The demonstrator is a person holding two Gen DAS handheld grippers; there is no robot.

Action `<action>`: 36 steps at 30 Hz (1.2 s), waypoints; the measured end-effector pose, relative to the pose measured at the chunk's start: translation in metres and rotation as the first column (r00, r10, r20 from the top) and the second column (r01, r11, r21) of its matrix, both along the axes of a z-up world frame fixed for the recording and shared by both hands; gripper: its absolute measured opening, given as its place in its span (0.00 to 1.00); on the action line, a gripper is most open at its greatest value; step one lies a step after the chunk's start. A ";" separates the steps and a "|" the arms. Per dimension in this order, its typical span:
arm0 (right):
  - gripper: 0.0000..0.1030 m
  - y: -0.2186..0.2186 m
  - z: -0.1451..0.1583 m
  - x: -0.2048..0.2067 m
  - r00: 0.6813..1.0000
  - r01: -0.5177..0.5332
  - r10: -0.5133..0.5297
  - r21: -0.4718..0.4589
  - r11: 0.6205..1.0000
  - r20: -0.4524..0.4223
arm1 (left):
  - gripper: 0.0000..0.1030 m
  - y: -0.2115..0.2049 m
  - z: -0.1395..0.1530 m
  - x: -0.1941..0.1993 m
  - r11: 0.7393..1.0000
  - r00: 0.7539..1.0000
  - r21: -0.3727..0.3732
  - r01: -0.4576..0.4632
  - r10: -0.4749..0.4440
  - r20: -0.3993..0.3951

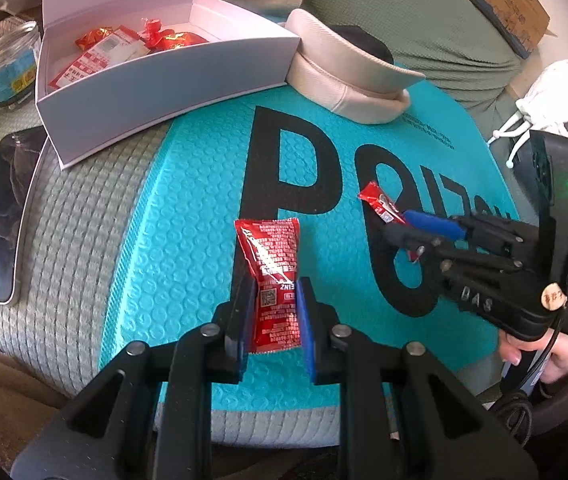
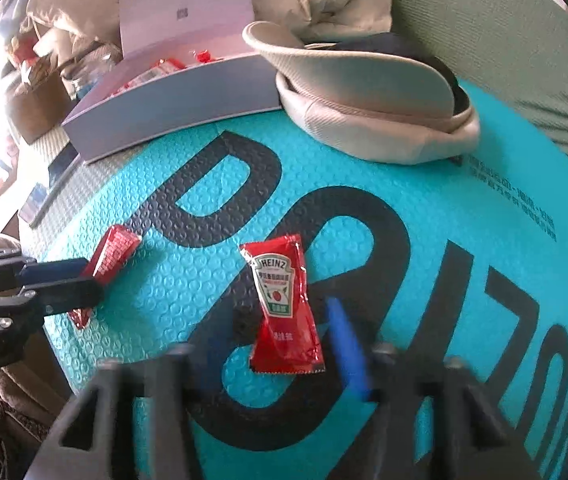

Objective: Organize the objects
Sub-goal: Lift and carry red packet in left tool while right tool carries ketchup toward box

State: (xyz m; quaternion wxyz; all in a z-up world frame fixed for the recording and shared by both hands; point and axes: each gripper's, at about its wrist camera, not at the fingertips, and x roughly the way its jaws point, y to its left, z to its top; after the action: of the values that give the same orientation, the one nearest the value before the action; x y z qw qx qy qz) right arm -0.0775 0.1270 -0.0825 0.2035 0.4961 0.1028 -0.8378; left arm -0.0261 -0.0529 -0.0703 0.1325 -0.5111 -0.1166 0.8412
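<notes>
A red ketchup packet [image 1: 274, 280] stands between the blue pads of my left gripper [image 1: 274, 286], which is shut on its lower half; the right wrist view shows this gripper [image 2: 92, 280] and its packet [image 2: 114, 250] at the left. A second Heinz packet [image 2: 284, 308] lies flat on the teal bubble mailer [image 2: 444, 220]. My right gripper [image 2: 280, 352] is blurred and straddles it, open, with gaps on both sides. In the left wrist view the right gripper [image 1: 398, 226] rests over that packet [image 1: 378, 202].
An open white box [image 1: 164, 80] holding several red packets [image 1: 124, 48] sits at the back left. A beige cap [image 1: 348, 80] lies beside it on the mailer [image 1: 188, 200]. A glass jar [image 1: 12, 64] and a dark tablet [image 1: 0, 220] are at the left.
</notes>
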 end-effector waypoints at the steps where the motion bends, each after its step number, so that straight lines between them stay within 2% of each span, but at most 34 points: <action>1: 0.21 0.002 0.001 -0.001 1.000 0.011 -0.011 -0.009 1.000 0.008 | 0.19 -0.001 0.000 0.000 1.000 1.000 0.006 -0.002 0.002 0.000; 9: 0.13 -0.002 0.008 0.007 1.000 -0.005 0.005 -0.023 1.000 0.015 | 0.19 -0.001 0.001 0.002 1.000 1.000 0.000 -0.004 0.004 -0.005; 10: 0.09 -0.002 0.009 0.008 1.000 -0.009 0.009 -0.022 1.000 0.012 | 0.19 -0.001 0.002 0.003 1.000 1.000 0.001 -0.006 0.006 -0.005; 17: 0.08 -0.003 0.014 0.014 0.999 -0.036 0.036 -0.023 0.999 0.018 | 0.19 -0.004 0.008 0.014 1.000 1.000 -0.007 -0.024 0.024 -0.016; 27: 0.08 -0.024 0.027 0.024 0.992 -0.122 0.122 -0.054 0.991 -0.001 | 0.19 -0.021 0.021 0.032 0.995 0.994 -0.022 -0.102 0.101 -0.045; 36: 0.08 -0.053 0.031 0.035 0.970 -0.241 0.242 -0.071 0.968 0.003 | 0.19 -0.039 0.024 0.055 0.976 0.975 -0.048 -0.215 0.211 -0.062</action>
State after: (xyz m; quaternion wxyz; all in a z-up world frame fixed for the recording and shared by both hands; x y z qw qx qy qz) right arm -0.0425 0.0743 -0.0510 0.3218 0.4772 0.1318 -0.8070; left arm 0.0290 -0.0919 -0.0461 0.0308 -0.4749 -0.1438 0.8677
